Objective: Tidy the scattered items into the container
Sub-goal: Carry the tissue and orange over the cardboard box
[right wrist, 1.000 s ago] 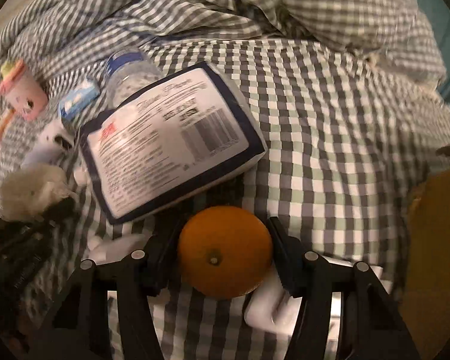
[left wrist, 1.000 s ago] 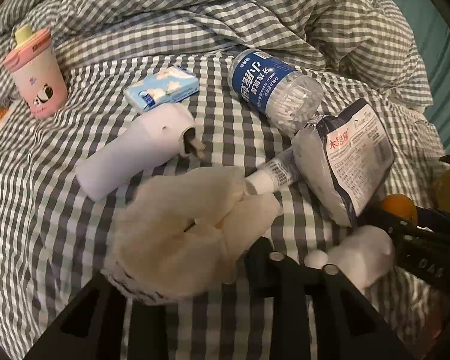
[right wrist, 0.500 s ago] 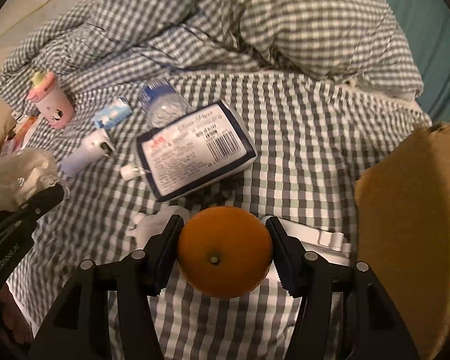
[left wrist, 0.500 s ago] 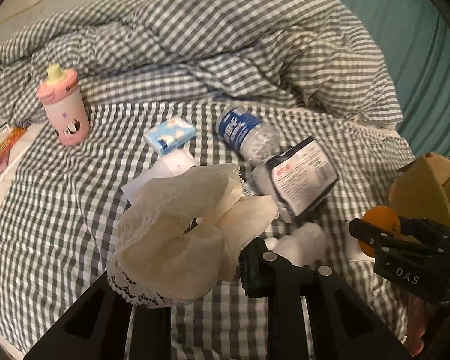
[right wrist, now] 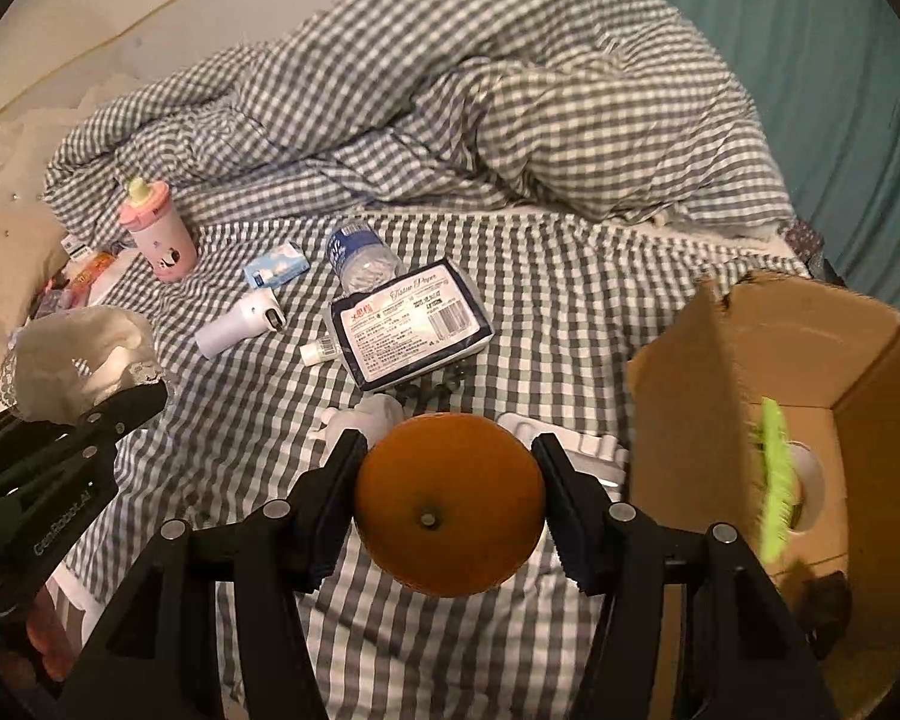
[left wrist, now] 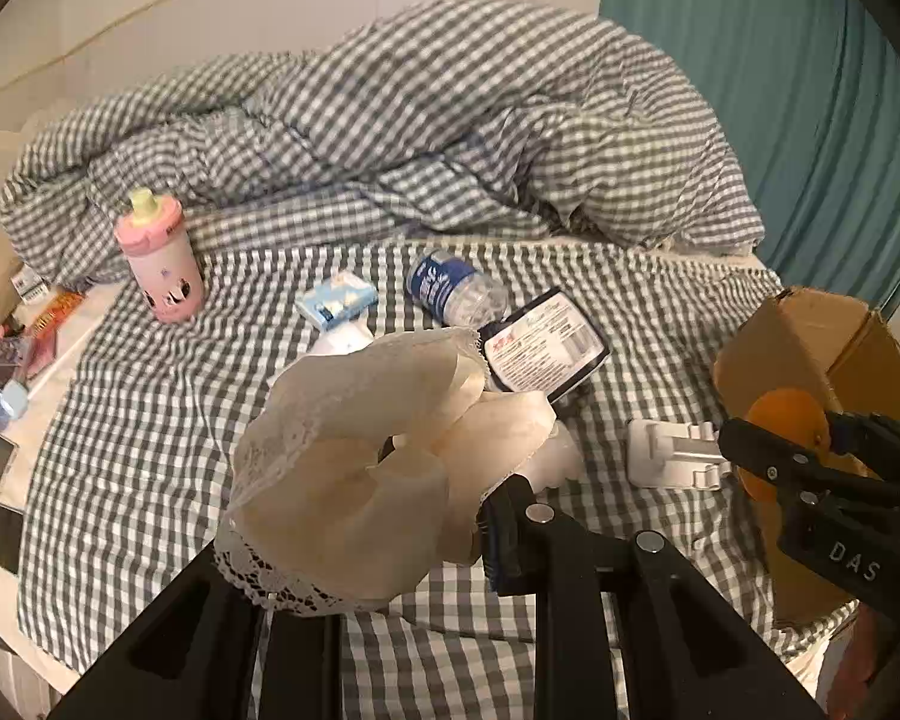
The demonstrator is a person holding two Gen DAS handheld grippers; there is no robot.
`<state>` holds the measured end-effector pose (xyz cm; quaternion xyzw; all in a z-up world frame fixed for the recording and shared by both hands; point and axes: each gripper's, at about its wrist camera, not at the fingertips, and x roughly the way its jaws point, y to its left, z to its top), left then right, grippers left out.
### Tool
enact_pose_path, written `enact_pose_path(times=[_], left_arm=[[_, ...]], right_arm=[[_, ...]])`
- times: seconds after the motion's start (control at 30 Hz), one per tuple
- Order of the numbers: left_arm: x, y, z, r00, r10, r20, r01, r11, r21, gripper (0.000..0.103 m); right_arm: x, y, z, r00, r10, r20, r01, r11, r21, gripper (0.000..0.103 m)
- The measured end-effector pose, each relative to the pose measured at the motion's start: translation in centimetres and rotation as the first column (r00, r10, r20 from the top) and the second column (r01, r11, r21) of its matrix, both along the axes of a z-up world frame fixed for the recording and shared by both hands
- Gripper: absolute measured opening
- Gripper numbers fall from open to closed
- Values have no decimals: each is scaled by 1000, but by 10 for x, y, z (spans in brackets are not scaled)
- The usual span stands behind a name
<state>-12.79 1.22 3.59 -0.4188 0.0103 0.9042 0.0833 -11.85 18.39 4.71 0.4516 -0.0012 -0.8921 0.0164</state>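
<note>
At the far left of the bed (right wrist: 570, 324), a pink cup (right wrist: 161, 235) is seen standing upright by the rumpled checked quilt (right wrist: 450, 96). The left tongs (left wrist: 486, 516) are clamped on a cream lace-edged cloth (left wrist: 354, 468), which is held above the sheet. Further right, a small blue packet (right wrist: 274, 264), a white cylinder (right wrist: 238, 324) and a water bottle (right wrist: 360, 258) are found lying on the sheet, with a tissue pack (right wrist: 411, 324) just beside the bottle. The right tongs (right wrist: 450, 504) are closed on an orange (right wrist: 448, 504), gripped on both sides and held clear of the sheet. At the far right a cardboard box (right wrist: 678, 420) is seen open, with a green brush (right wrist: 771, 480) inside it.
</note>
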Motion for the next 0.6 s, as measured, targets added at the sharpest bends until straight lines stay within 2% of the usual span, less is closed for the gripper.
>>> enact_pose_path(times=[0.6], left_arm=[[45,15,17,1000,1,-18,-2,1000,-16,21]], right_arm=[[67,13,32,997,-14,-72,14,1000,-6,56]])
